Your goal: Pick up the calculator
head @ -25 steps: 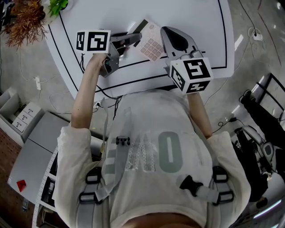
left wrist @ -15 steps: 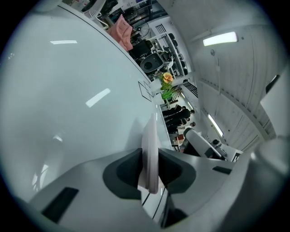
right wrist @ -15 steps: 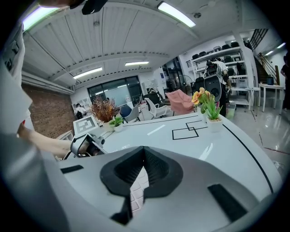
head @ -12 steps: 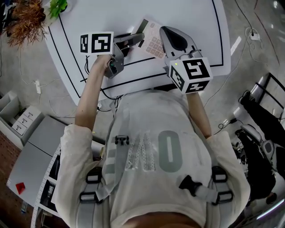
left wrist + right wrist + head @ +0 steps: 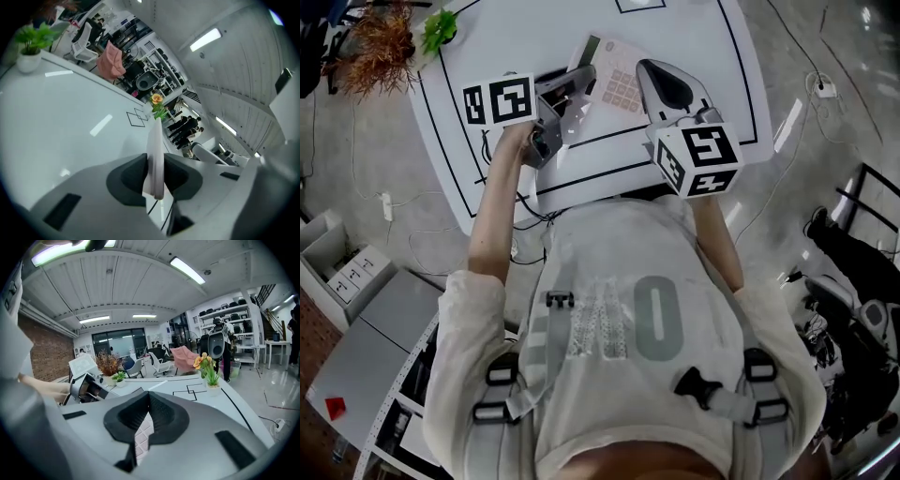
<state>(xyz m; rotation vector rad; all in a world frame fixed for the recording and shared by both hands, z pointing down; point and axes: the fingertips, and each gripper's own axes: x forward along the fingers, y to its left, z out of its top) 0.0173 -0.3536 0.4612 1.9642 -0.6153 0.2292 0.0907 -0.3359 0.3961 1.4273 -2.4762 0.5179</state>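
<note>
The flat, pale calculator with pinkish keys (image 5: 614,82) hangs tilted, seemingly clear of the white table with black lines (image 5: 717,56). The left claw (image 5: 575,86) is clenched on one edge and the right claw (image 5: 649,75) on the opposite edge. The pick-up looks essentially done; only holding it steady is left.

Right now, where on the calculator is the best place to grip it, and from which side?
Take the thin side edges, coming in from the left and the right, pinching across its thickness. The calculator is a flat, thin slab, so only an edge fits. The left gripper and right gripper are shut on opposite edges this way.
</note>
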